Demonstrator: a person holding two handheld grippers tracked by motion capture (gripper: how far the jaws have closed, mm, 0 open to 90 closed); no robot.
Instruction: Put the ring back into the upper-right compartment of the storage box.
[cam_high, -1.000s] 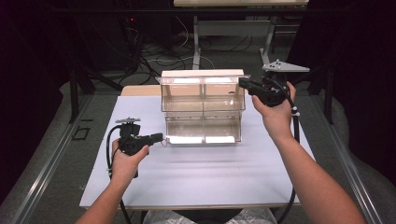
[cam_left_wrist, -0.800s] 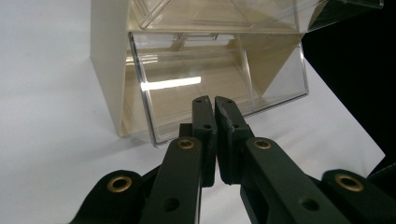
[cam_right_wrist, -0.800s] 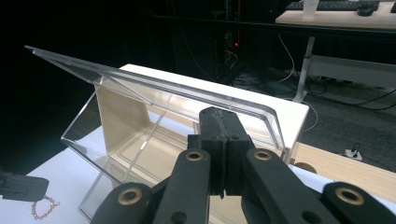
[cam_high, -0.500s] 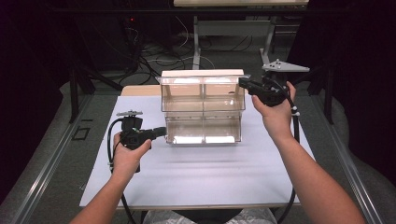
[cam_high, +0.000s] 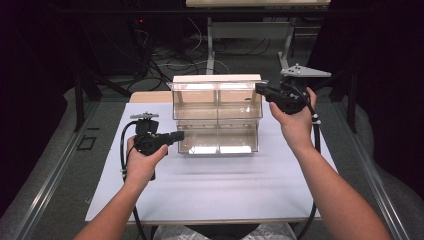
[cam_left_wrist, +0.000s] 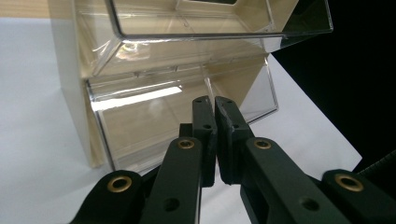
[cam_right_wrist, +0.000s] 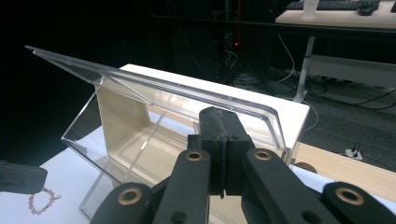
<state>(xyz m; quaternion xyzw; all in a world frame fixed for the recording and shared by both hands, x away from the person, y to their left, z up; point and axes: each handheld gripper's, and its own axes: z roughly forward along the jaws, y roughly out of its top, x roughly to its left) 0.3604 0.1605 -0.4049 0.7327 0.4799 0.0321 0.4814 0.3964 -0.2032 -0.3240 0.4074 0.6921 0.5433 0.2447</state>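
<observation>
High view: clear, boxy plastic organizer (cam_high: 217, 114).

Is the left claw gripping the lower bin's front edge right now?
No. In the left gripper view the left claw has its jaws nearly together in front of the lower bin, with nothing clamped between them.

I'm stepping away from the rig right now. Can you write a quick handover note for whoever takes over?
Left gripper: jaws nearly shut, at the left end of the lower bin. A bead bracelet hangs at its tip and is likely pinched.
Right gripper: jaws shut, at the right corner of the upper bin. I cannot tell whether it grips the rim.
Done: bracelet brought up to the organizer.
Left: both bins look empty, so the bracelet probably still has to go into one.
</observation>
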